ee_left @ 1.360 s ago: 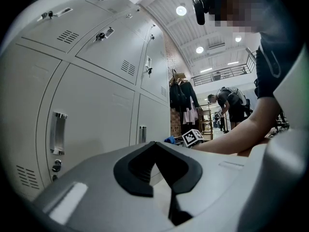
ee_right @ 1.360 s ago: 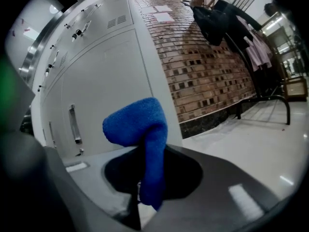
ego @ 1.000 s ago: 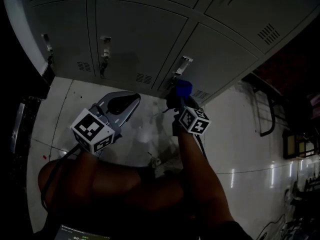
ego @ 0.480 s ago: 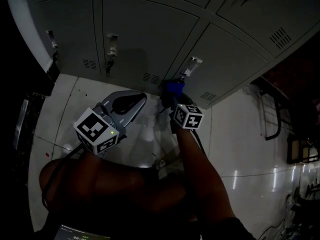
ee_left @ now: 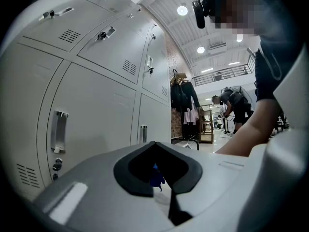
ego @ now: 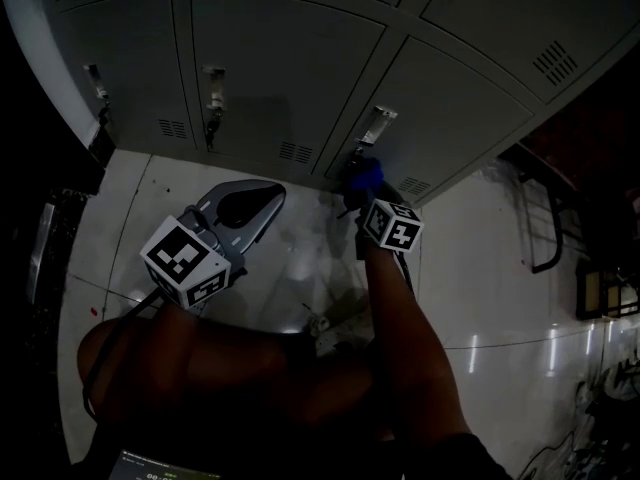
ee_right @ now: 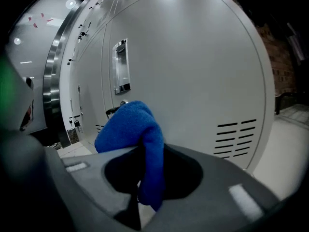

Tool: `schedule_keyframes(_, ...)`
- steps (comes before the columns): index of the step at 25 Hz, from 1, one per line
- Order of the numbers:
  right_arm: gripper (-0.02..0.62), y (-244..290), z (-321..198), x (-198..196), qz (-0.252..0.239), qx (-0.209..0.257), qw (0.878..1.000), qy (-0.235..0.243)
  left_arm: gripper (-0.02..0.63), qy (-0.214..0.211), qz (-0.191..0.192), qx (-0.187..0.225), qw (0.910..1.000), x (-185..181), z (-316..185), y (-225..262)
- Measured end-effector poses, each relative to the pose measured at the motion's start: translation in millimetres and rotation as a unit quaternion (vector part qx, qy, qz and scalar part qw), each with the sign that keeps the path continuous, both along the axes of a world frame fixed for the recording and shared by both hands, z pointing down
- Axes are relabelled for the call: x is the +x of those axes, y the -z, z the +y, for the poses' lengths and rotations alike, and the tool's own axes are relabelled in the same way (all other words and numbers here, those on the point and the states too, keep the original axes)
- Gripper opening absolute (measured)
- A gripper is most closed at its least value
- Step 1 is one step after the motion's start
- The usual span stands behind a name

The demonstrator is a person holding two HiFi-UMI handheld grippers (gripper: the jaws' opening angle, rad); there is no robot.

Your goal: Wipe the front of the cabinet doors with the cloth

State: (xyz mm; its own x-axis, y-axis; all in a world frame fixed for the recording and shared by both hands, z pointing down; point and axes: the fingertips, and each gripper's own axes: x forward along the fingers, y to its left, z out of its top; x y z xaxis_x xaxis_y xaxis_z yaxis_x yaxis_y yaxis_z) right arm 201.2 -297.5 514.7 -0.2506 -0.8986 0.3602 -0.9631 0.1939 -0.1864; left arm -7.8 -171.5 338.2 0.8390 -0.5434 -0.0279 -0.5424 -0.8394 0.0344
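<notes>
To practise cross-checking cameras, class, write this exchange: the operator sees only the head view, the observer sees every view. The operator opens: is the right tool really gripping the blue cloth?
Observer: Yes; the right gripper view shows the right tool shut on the blue cloth, which bunches above its jaws.
Operator: Is the left tool carrying anything?
Observer: No; the left gripper view shows the left tool shut, nothing between its jaws.
Operator: Anyone else around?
Observer: Yes; the left gripper view shows a person bent over far down the hall, beyond hanging clothes.
</notes>
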Motion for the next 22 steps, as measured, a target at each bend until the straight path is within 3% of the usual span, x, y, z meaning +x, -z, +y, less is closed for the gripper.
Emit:
schedule_keyframes(4, 0.069, -4, 6, 36, 0.010, -0.005, 0.999, -0.041, 0.006, -0.002, 0.002, 0.001, 1.0000, -1, 1, 1)
schedule_keyframes(8, 0.069, -6, 13, 64, -0.025, -0.015, 0.996, -0.084, 0.006, -0.002, 0.005, 0.002, 1.0000, -1, 2, 3)
schedule_keyframes(11, 0.069, -4, 17, 82, -0.019, -0.015, 0.994, -0.108, 0.006, -0.003, 0.005, 0.003, 1.0000, -1, 2, 3)
schedule_keyframes(16, 0.069, -4, 26, 126, -0.035, -0.013, 0.984, -0.174, 0.006, -0.002, 0.005, 0.002, 1.0000, -2, 2, 2)
schedule_keyframes(19, 0.069, -5, 34, 158, -0.028, -0.015, 0.977, -0.212, 0.006, -0.003, 0.005, 0.002, 1.0000, -1, 2, 2)
schedule_keyframes(22, 0.069, -5, 37, 176, -0.007, -0.016, 0.975, -0.220, 0.006, -0.003, 0.003, 0.002, 1.0000, -1, 1, 1)
